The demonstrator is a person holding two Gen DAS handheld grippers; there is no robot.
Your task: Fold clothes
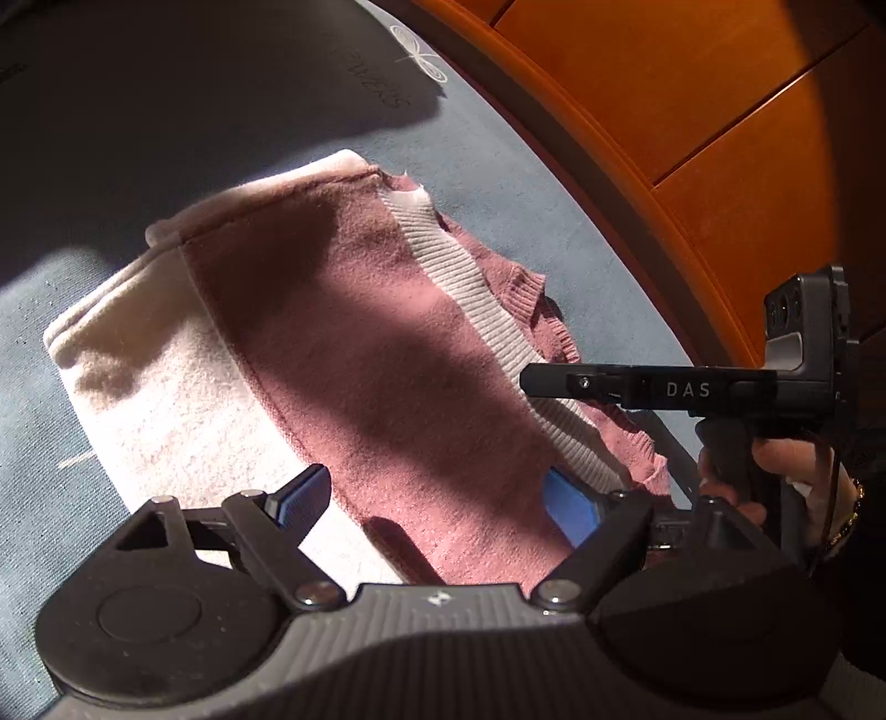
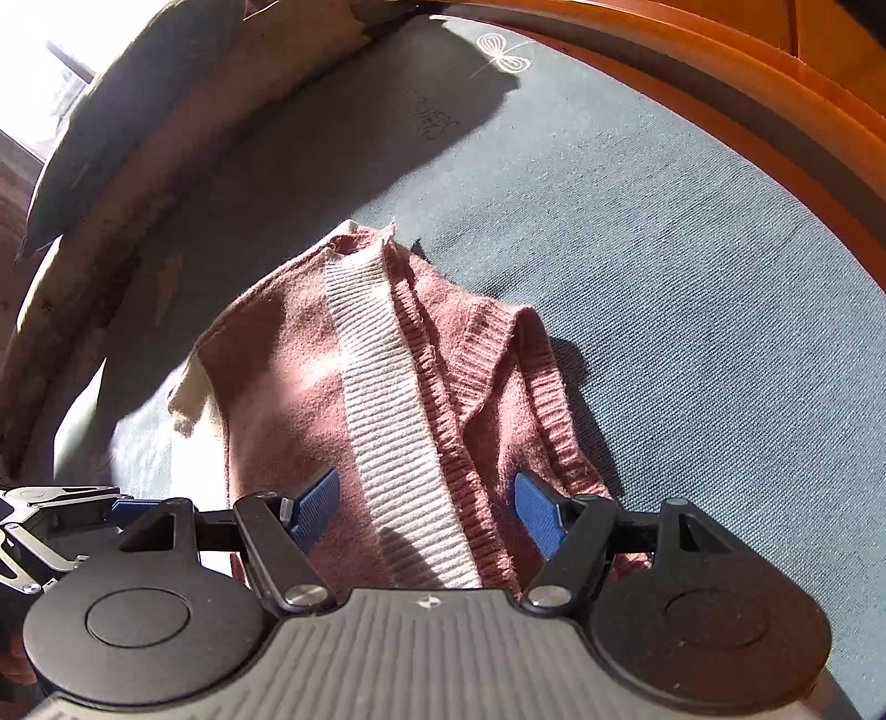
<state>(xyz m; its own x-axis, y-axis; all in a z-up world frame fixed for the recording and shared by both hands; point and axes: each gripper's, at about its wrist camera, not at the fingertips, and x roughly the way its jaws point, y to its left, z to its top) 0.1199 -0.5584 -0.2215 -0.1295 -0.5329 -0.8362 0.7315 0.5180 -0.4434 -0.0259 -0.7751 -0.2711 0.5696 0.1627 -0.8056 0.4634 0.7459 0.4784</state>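
A pink knit sweater with cream parts and a cream ribbed band lies folded on a blue-grey cover. My left gripper hangs open over its near edge, with nothing between its blue pads. In the left wrist view my right gripper comes in from the right, held by a hand, its tip over the ribbed band. In the right wrist view the right gripper stands open above the sweater. The ribbed band and pink knit lie between its pads, which do not press on them.
The blue-grey cover spreads wide to the right and carries an embroidered dragonfly. An orange wooden frame curves along its far edge. A cushion rests at the far left. Sunlight and hard shadows cross the cloth.
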